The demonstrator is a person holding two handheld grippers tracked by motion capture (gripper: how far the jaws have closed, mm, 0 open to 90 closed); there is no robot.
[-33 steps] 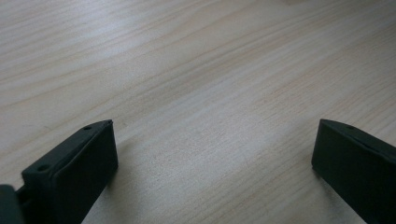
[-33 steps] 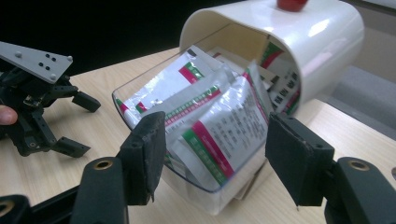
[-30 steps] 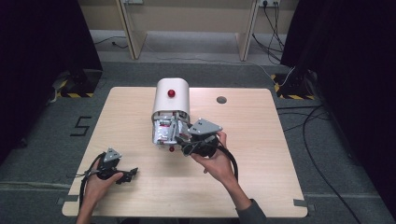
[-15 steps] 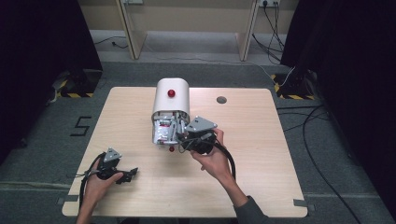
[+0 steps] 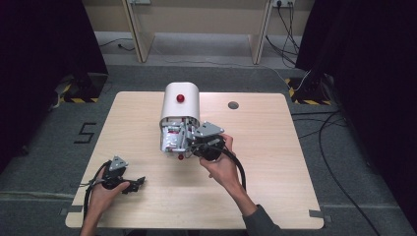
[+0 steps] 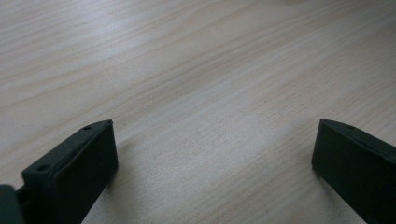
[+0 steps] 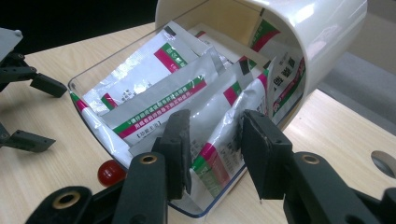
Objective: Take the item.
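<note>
- High view: white domed container (image 5: 180,105) sits at frame centre on the wooden table (image 5: 275,162), with its clear drawer (image 5: 169,140) pulled out toward the bottom of the frame and stuffed with foil sachets (image 5: 172,136). A red knob (image 5: 180,98) is on top of the dome; a small red ball (image 5: 181,157) lies just below the drawer front.
- High view: right gripper (image 5: 189,142) is at the drawer's open end, just right of centre. Left gripper (image 5: 140,182) rests on the table at lower left, well apart from the container.
- Left gripper view: jaws spread wide at the lower corners of the frame, bare tabletop (image 6: 201,93) between them, nothing held.
- Right gripper view: right gripper (image 7: 212,144) at lower centre, jaws partly closed, having just been closing, one on each side of an upright sachet (image 7: 224,140) at the near edge of the drawer (image 7: 84,81). Contact of pads with the foil cannot be confirmed; they appear just beside it.
- Step in hand, as judged: gripping one sachet to draw it out of the drawer.
- Next move calls for closing fully on that single packet, then lifting clear without dragging out its neighbours or shoving the drawer.
</note>
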